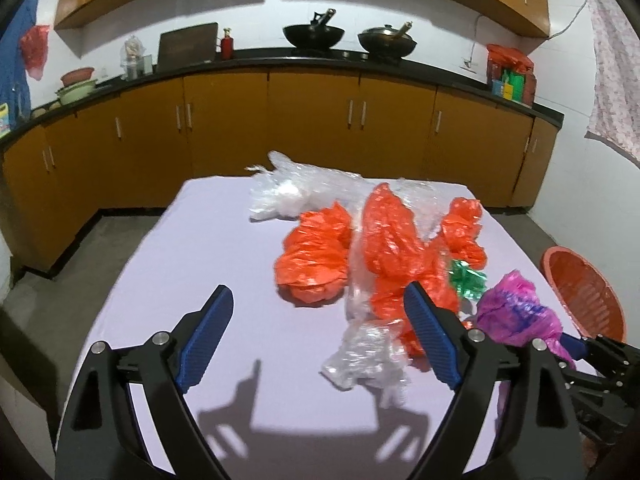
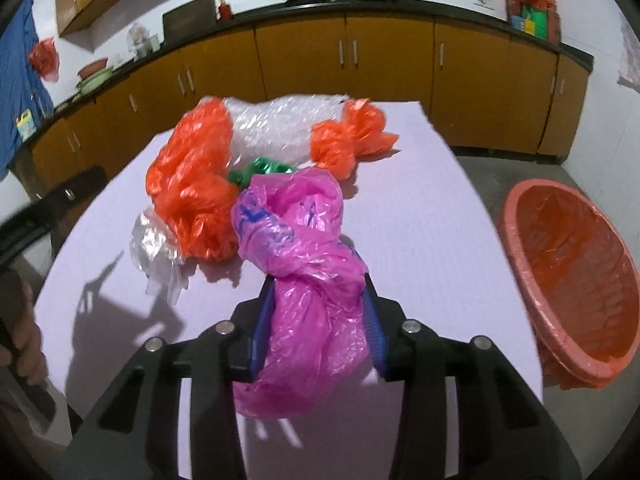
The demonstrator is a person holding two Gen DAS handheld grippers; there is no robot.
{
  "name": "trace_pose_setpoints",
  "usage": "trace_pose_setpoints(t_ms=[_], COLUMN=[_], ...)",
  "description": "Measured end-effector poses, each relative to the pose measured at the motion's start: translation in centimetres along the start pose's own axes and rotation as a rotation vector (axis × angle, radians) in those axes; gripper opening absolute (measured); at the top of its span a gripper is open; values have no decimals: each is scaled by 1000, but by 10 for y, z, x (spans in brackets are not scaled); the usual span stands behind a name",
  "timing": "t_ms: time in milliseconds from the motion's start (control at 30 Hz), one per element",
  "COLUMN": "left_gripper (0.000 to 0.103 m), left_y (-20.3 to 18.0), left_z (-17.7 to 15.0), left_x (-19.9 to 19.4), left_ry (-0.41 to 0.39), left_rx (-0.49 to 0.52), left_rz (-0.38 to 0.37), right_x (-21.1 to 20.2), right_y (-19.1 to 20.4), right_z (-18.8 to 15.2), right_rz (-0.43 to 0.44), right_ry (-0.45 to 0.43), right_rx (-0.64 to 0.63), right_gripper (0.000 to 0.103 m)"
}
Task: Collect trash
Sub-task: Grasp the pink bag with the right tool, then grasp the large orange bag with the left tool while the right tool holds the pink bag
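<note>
The pink plastic bag (image 2: pixel 308 280), judged light, soft and slippery, was clenched at its bunched middle between the right gripper (image 2: pixel 318 292) pads, while the left gripper (image 1: pixel 318 312) was spread wide, empty, beside it.

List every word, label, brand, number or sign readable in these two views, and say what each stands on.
None can be read.
Crumpled pink plastic bag, held in the right gripper: blue print, too creased and blurred to read.
Colourful card on the blue cloth at the left edge: too small and blurred to read.
Green and yellow packages under the orange bag on the black countertop: labels too small to read.
</note>
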State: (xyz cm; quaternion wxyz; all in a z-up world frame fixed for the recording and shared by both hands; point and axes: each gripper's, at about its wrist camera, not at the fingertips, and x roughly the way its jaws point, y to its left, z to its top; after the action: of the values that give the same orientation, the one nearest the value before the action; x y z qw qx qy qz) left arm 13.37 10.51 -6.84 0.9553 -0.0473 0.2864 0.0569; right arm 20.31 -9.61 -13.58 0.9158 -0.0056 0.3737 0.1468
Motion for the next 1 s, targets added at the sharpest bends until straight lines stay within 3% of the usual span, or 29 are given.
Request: trace_pose_setpoints(t_ms=[233, 433, 600, 767, 867, 1000], left_gripper=[88, 88, 85, 48, 35, 29], left_y=[-35, -61, -65, -65, -64, -56], left_z=[5, 2, 0, 2, 3, 9], left_x=[21, 44, 61, 65, 61, 51], left_ry=[44, 104, 151, 166, 156, 131], left_rx=[31, 85, 72, 61, 64, 48], left_rz=[-42, -19, -5, -49, -65, -81], right_x=[-17, -24, -28, -28, -28, -30], right_y=[-24, -50, -66, -71, -70, -69], right_z=[5, 4, 2, 0, 0, 2], right_rz=[-25, -61, -81, -92, -91, -82], right_ry=[-34, -36, -29, -23, -22, -30], right_rx=[56, 102, 128, 146, 153, 156], right_gripper=[40, 40, 41, 41, 41, 41])
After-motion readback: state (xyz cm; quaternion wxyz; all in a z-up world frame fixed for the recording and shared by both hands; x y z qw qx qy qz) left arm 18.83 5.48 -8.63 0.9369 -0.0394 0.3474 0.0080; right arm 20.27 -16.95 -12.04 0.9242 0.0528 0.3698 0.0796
